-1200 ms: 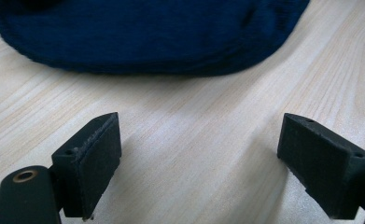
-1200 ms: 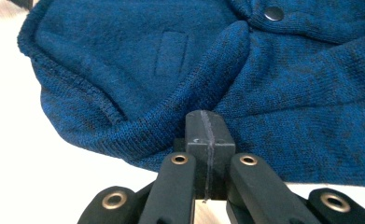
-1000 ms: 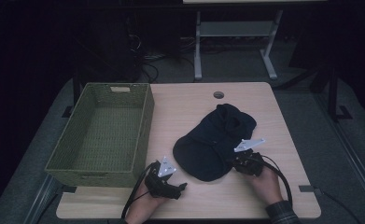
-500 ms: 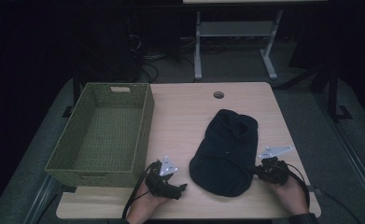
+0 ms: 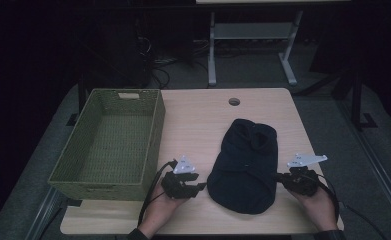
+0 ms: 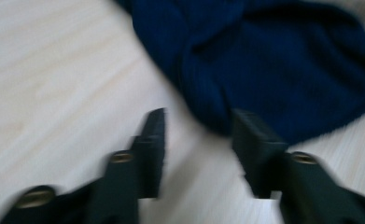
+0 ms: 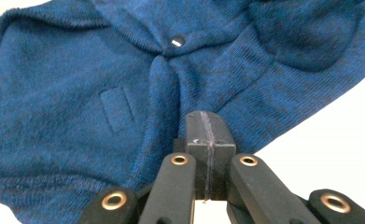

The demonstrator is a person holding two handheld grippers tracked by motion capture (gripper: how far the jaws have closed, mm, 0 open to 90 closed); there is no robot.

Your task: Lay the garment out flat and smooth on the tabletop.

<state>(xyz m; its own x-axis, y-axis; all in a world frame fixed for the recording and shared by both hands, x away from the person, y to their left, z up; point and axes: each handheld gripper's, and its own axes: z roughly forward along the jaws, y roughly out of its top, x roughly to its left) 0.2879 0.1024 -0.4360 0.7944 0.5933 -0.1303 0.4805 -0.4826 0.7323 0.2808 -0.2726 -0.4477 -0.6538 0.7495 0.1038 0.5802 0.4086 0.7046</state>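
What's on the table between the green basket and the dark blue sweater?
The left hand-held gripper, held in the person's left hand. Farther back, between the basket and the sweater, the table is bare, as the high view shows.

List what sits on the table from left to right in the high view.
Green woven basket → left gripper → dark blue knitted garment → right gripper.

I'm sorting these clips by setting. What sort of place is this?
Probably a lab or workshop recording station, not a home: a bare wooden table with a cable hole, loose cables on the floor, and a metal stand behind.
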